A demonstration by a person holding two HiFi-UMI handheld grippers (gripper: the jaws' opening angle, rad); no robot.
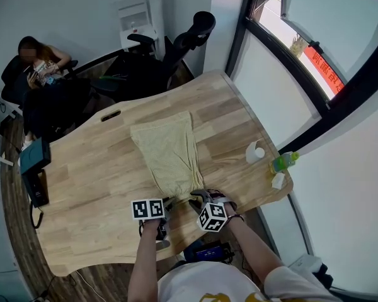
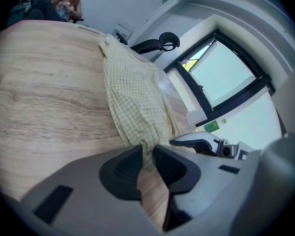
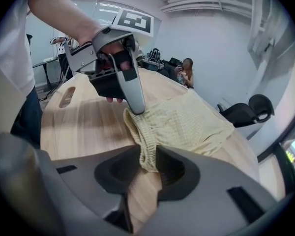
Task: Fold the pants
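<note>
Pinching the near end of the pants (image 1: 169,151), we hold one gripper at each side of the gathered waistband. The left gripper (image 2: 147,150) has its jaws drawn almost together, with a fold of the pale yellow checked cloth clamped between the pads. The right gripper (image 3: 148,154) stands the same way: its jaws are closed on the elastic hem, which bunches up between them.

In the head view both grippers sit side by side just inside the near edge of the wooden table (image 1: 94,168), marker cubes facing up. The pants lie flat near the middle of the table and stretch away from us toward its far side.

Right of the pants and well apart from them, a small white container (image 1: 255,151) and a green bottle (image 1: 283,162) stand near the right edge. A dark device (image 1: 34,159) rests at the left edge. Beyond the table stand black office chairs (image 1: 189,39), and a person (image 1: 41,61) sits at the far left.
</note>
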